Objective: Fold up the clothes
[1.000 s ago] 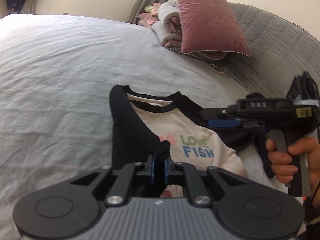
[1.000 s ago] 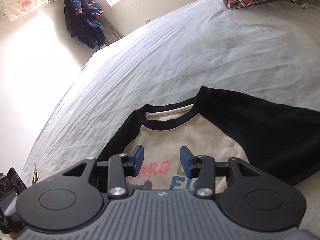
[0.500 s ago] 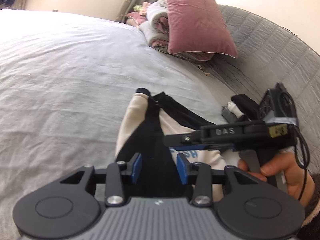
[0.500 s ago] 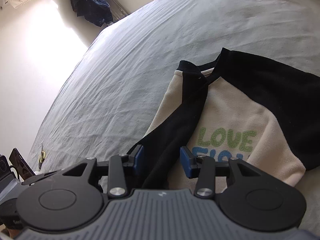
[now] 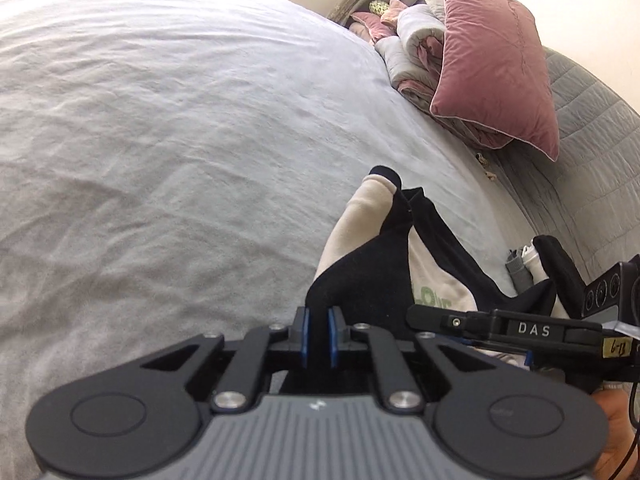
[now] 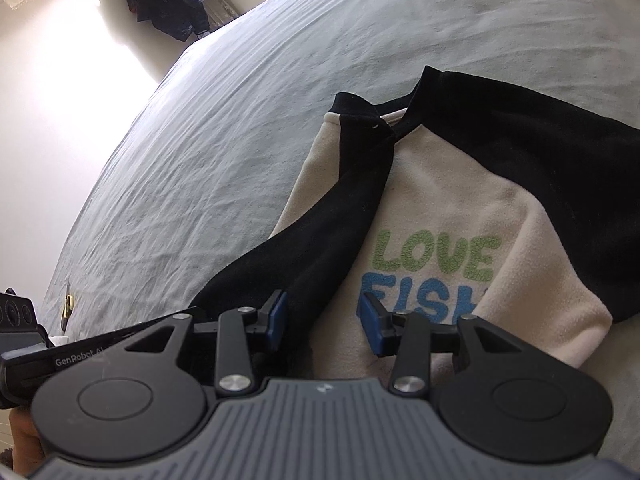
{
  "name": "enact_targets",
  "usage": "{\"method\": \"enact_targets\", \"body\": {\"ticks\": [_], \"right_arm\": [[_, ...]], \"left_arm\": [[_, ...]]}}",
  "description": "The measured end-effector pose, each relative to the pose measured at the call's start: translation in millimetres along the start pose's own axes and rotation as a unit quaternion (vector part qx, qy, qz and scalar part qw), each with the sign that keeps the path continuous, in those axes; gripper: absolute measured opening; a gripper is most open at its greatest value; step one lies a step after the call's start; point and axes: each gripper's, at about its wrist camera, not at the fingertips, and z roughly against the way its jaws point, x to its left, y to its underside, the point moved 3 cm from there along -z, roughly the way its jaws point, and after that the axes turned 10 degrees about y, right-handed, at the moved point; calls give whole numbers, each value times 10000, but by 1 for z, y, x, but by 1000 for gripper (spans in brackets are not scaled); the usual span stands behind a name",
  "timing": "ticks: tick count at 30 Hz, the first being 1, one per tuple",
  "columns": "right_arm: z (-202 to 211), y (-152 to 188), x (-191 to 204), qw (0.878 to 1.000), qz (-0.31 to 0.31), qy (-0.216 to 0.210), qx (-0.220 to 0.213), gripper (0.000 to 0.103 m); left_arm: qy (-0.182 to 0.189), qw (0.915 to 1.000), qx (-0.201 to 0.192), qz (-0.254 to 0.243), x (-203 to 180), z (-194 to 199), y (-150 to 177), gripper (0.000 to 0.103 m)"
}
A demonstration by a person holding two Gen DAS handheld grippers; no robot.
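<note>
My left claw (image 5: 318,334) had just snapped closed on the black sleeve (image 5: 360,280), my right claw (image 6: 322,322) hung released over the shirt (image 6: 452,216) on the bed (image 6: 248,92); soft, light fleece, floppy, so I judged the cuff or hem the best place to pinch

The sweatshirt (image 6: 452,208) is soft matt fleece, cream with black sleeves and flat printed letters. The bed sheet (image 5: 168,128) is thin matt grey cloth, finely wrinkled. The pink pillow (image 5: 494,68) has a velvety sheen. Each hand-held gripper (image 6: 322,322) is matt black plastic with shiny metal screws and blue rubbery pads.
</note>
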Motion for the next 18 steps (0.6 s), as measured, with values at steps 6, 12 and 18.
{"method": "enact_targets", "body": {"ticks": [6, 12, 18], "right_arm": [[3, -5, -5, 9999, -10, 111, -112, 44], [4, -6, -11, 9998, -82, 127, -88, 44], [9, -9, -14, 9996, -157, 153, -155, 44]], "left_arm": [[-502, 9974, -475, -213, -7, 22, -13, 3], [-605, 9972, -446, 19, 15, 28, -20, 4], [-440, 9982, -333, 236, 25, 20, -19, 51]]}}
